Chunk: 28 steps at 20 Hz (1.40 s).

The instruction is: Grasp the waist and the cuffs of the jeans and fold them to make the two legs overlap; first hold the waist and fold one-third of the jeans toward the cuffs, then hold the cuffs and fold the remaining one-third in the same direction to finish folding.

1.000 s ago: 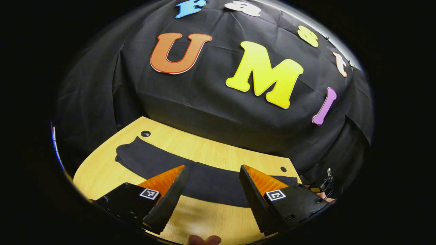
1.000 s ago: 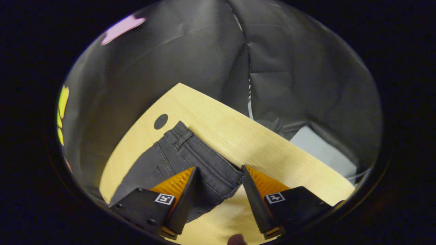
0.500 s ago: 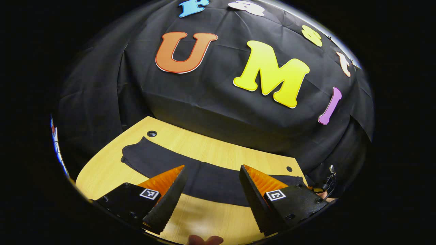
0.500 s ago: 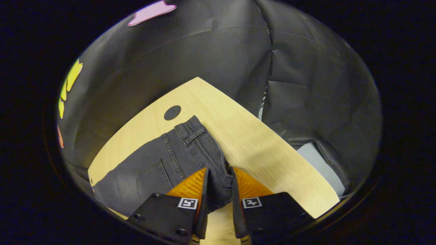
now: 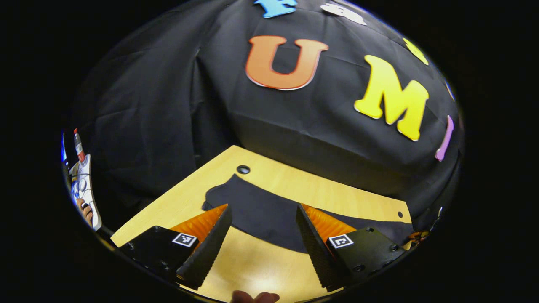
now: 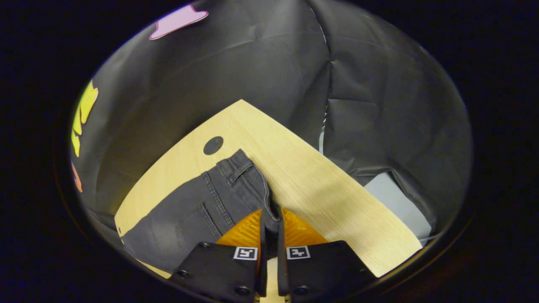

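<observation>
1. The jeans (image 6: pixel 198 210) lie flat on the table (image 6: pixel 320 189), their long axis running along its far edge; in the left gripper view they stretch as a dark band from the grommet hole at the far left corner toward the right corner.
2. The right gripper (image 6: pixel 271 219) has its fingers pressed together on the waist (image 6: pixel 252 181), clamping the near corner of the waistband at the right end of the table. The cloth bunches up slightly between them.
3. The left gripper (image 5: pixel 263 214) hovers over the near edge of the table with its fingers wide apart and nothing between them. The cuffs (image 5: pixel 223 195) lie ahead of the fingers and a little to the left, near the hole; fingers and cloth look apart.
4. The coming move turns on this: the waist end is held, the cuff end is not. The left gripper is the nearer one to the cuffs and would need to go forward and down onto that end.
5. Judged from this, the leg-overlap fold has not yet begun.
</observation>
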Motion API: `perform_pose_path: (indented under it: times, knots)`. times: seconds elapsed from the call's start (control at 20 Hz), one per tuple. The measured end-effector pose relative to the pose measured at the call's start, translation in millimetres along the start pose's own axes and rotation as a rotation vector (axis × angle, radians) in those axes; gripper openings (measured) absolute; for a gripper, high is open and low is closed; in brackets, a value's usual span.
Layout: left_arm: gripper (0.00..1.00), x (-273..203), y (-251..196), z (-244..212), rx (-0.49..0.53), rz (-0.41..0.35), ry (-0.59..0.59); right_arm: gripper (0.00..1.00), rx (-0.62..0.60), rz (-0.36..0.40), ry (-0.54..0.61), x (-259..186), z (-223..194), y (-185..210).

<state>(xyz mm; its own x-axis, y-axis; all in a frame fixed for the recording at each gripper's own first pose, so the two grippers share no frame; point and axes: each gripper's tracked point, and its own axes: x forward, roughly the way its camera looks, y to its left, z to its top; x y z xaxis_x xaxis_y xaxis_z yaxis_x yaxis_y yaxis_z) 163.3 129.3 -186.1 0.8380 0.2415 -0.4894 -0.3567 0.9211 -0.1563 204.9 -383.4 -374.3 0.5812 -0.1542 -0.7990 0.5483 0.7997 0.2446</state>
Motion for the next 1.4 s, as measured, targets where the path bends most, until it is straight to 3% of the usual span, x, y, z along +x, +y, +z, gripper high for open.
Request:
perform_pose_path:
  times: [0.1,0.3,0.45,0.5,0.75,1.0,1.15,1.3,1.4]
  knots:
    - [0.98,3,17,1,-0.034,0.017,-0.008,0.04,0.007,0.009,-0.026,-15,9,10]
    - [0.98,2,29,-2,-0.044,0.013,-0.005,0.04,-0.054,0.078,-0.080,-56,27,59]
    - [0.98,2,35,-8,-0.063,-0.012,0.002,0.00,-0.119,0.158,-0.104,-99,29,125]
    - [0.98,0,37,-10,-0.065,-0.018,0.003,0.04,-0.145,0.185,-0.106,-111,24,151]
    - [0.98,-1,50,-15,-0.073,-0.033,0.010,0.04,-0.278,0.340,-0.104,-169,-16,297]
    - [0.98,-4,87,-7,-0.088,-0.025,-0.001,0.03,-0.407,0.474,-0.045,-187,-108,416]
    - [0.98,-8,110,-4,-0.102,-0.019,0.002,0.03,-0.457,0.527,0.005,-186,-169,468]
    - [0.98,-9,130,-7,-0.140,-0.012,0.009,0.00,-0.500,0.525,0.068,-159,-233,503]
    - [0.98,-11,140,-12,-0.166,-0.006,0.027,0.00,-0.549,0.485,0.114,-129,-277,509]
